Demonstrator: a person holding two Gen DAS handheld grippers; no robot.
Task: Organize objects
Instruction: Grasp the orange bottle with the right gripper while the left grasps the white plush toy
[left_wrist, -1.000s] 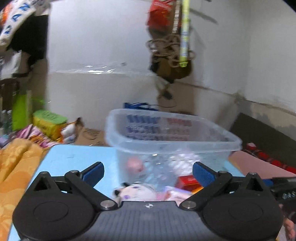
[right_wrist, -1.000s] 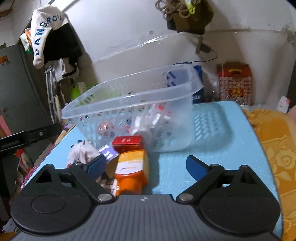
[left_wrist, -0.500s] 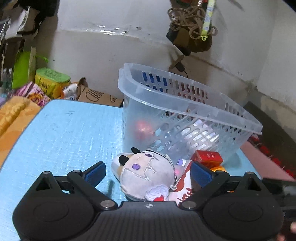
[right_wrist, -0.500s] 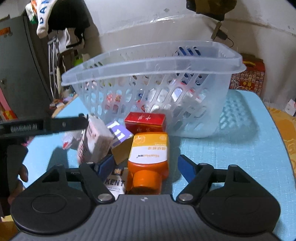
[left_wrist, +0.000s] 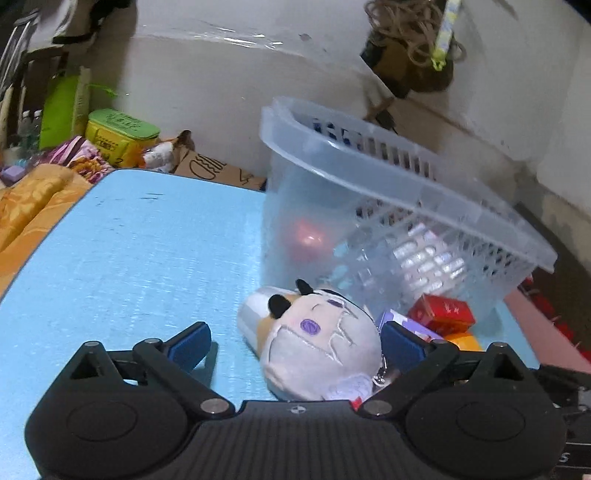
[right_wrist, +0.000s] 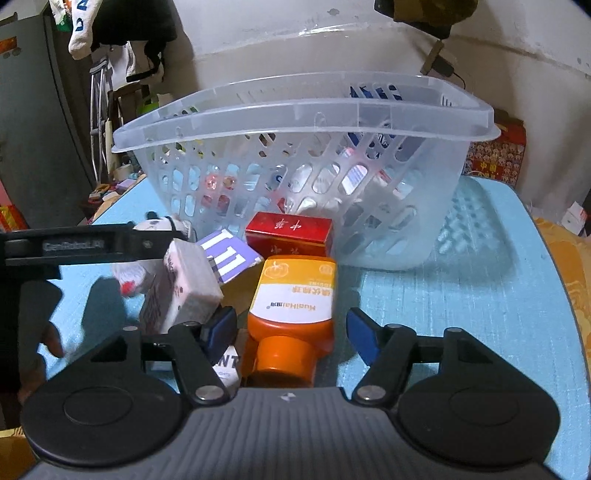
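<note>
A clear plastic basket (left_wrist: 406, 192) (right_wrist: 303, 110) stands on the blue table (left_wrist: 140, 251) with small items inside. My left gripper (left_wrist: 295, 341) is open around a grey plush toy (left_wrist: 321, 343) lying in front of the basket. My right gripper (right_wrist: 291, 330) is open around an orange bottle (right_wrist: 291, 310) lying on its side, cap toward me. A red box (right_wrist: 290, 232) (left_wrist: 441, 314), a purple-striped box (right_wrist: 229, 258) and a white box (right_wrist: 181, 291) lie beside the bottle. The left gripper's body (right_wrist: 85, 245) shows at the left of the right wrist view.
An orange cloth (left_wrist: 33, 206) (right_wrist: 569, 266) lies at the table's side edges. A green-lidded box (left_wrist: 118, 134) and cardboard sit behind the table by the white wall. A red carton (right_wrist: 498, 158) stands behind the basket. Bare blue table (right_wrist: 480, 295) lies right of the bottle.
Both grippers have come lower and closer to the objects. The plush toy now sits between my left fingers and the orange bottle between my right fingers. Both stay open.
</note>
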